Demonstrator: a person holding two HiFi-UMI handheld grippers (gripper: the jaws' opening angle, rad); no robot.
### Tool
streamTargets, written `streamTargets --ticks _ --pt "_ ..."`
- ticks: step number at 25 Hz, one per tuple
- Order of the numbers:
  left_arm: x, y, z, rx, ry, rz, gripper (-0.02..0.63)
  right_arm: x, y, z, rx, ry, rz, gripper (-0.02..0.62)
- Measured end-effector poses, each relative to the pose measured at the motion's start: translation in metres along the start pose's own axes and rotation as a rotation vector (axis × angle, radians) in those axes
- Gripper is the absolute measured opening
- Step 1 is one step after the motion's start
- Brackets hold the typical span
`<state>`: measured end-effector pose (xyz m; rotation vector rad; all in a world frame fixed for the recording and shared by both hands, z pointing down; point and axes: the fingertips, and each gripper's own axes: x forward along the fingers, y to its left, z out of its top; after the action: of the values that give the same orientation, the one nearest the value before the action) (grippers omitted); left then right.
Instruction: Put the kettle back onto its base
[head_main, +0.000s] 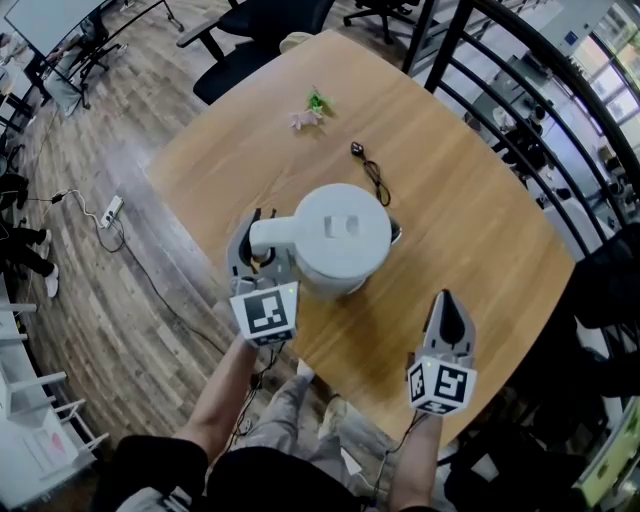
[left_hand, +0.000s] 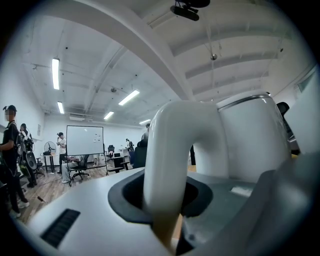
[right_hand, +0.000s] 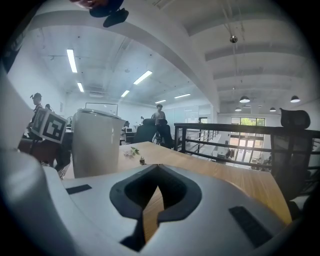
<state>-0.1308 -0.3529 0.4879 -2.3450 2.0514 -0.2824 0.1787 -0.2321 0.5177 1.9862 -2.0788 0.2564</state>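
— Head view first: looking for the kettle (head_main: 340, 235).

— Found at frame centre, upright on the table (head_main: 480, 240), handle (head_main: 272, 238) turned to the left. Pinched at that handle by the left gripper (head_main: 261, 240), probably so as to carry it level and steer it down.

— And the base (head_main: 394, 233)?

— Mostly hidden; just a dark sliver at the kettle's right edge, with a cord (head_main: 375, 178) trailing toward the upper frame. Possibly seated already, possibly just above; can't tell from here.

— Left gripper view?

— Confirms the pinch: white handle filling the centre, clamped between the tongs, kettle body to the right.

— Right gripper view?

— Shows tongs pressed together, nothing between them, kettle at frame left. In the head view, right gripper (head_main: 446, 300) sits lower right, well apart from the kettle, likely out of the way because one grip suffices.
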Motion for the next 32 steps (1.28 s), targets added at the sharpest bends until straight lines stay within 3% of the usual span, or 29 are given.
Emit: streamTargets --ticks 19,32 --pt "0.016 -0.021 -0.019 0.004 -0.028 -0.025 0.078 0.001 -0.008 -0.031 0.010 0.041 -0.028 -0.002" --pt "0.000 -0.021 -0.025 -0.015 -0.052 -0.047 0.078 0.002 0.002 -0.040 0.029 0.046 -0.015 -0.002"
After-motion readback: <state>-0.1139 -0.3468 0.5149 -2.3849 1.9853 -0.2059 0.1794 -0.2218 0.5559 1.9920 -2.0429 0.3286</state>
